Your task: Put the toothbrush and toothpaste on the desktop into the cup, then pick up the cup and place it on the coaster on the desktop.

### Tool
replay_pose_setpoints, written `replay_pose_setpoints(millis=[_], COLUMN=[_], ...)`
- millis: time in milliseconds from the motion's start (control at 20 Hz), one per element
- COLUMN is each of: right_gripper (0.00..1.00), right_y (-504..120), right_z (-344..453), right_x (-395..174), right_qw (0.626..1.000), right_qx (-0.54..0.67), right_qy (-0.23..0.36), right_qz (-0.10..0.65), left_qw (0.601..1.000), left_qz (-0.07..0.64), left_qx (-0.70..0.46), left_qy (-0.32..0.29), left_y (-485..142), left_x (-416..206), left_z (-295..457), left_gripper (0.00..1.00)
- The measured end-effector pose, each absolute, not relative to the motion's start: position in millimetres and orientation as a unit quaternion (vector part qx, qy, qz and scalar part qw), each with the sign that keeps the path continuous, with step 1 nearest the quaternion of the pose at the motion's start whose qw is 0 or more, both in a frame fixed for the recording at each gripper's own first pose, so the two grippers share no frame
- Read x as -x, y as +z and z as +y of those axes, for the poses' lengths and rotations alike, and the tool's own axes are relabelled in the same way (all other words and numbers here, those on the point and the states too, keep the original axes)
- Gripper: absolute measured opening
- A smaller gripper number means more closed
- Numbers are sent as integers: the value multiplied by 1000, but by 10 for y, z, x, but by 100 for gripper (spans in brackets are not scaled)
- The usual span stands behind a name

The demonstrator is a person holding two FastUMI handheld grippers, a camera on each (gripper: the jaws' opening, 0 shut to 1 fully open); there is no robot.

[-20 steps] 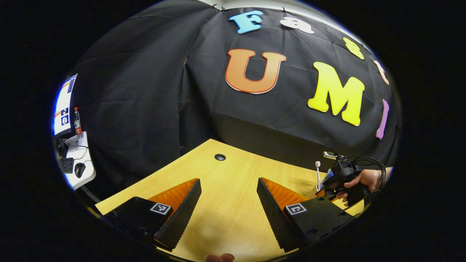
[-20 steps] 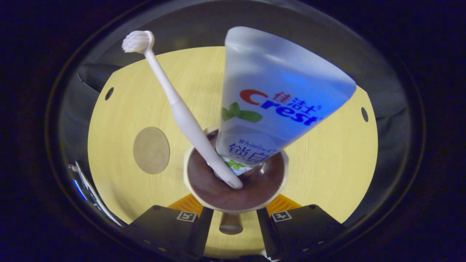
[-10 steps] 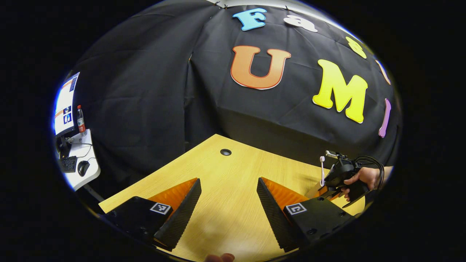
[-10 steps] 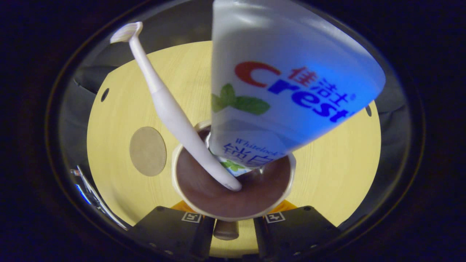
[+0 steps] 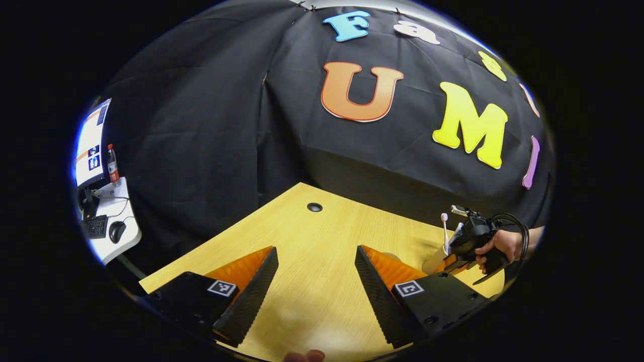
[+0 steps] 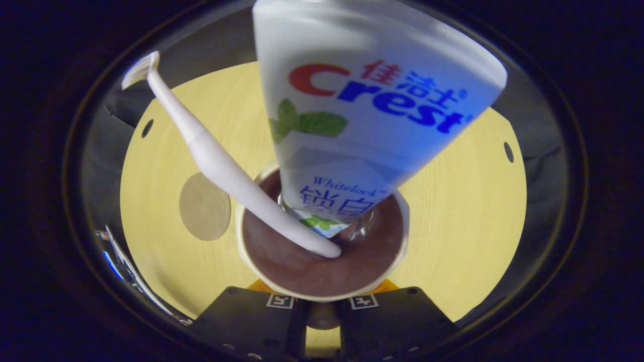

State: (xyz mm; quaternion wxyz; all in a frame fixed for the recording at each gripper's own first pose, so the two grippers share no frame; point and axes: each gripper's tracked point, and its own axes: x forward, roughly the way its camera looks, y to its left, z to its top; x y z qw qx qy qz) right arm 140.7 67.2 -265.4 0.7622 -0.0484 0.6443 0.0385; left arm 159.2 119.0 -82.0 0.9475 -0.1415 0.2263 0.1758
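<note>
In the right gripper view I look down into a cream cup with a brown inside. A white toothbrush leans out of it to the left, and a blue-and-white toothpaste tube stands in it. My right gripper is shut on the cup's brown handle. A round tan coaster lies on the desk left of the cup. In the left gripper view my left gripper hangs open over bare desk. Far right, a hand holds the right gripper against the cup.
The wooden desk has cable holes near its far edge and corners. At far left a white side table carries a keyboard, a mouse and a bottle, with a monitor behind.
The right gripper's fingers have closed in on the cup's handle, and the cup now sits nearer and larger. The toothbrush and tube lean more to the left. The left gripper barely moved.
</note>
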Motion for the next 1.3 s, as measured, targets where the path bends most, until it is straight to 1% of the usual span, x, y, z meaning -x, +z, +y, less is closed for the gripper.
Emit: replay_pose_setpoints(millis=[300,500,800,1050,1300], right_gripper=[24,24,24,24,24], right_y=[-2565,-2432,-2279,-2284,-2409], right_z=[814,943,1518,1871,2164], right_x=[-1329,-1344,-1358,-1290,-1233], right_qw=[772,785,797,788,782], right_qx=[16,20,32,45,85], right_qy=[46,58,99,127,132], right_qz=[634,617,595,601,603], left_qw=[950,950,947,943,934], left_qz=[227,221,218,211,216], left_qx=[129,126,125,116,124], left_qy=[171,182,198,230,256], left_y=[-800,-788,-751,-705,-751], left_x=[-1448,-1317,-1179,-1007,-828], left_z=[1228,1378,1589,1933,2150], left_gripper=[98,98,98,98,98])
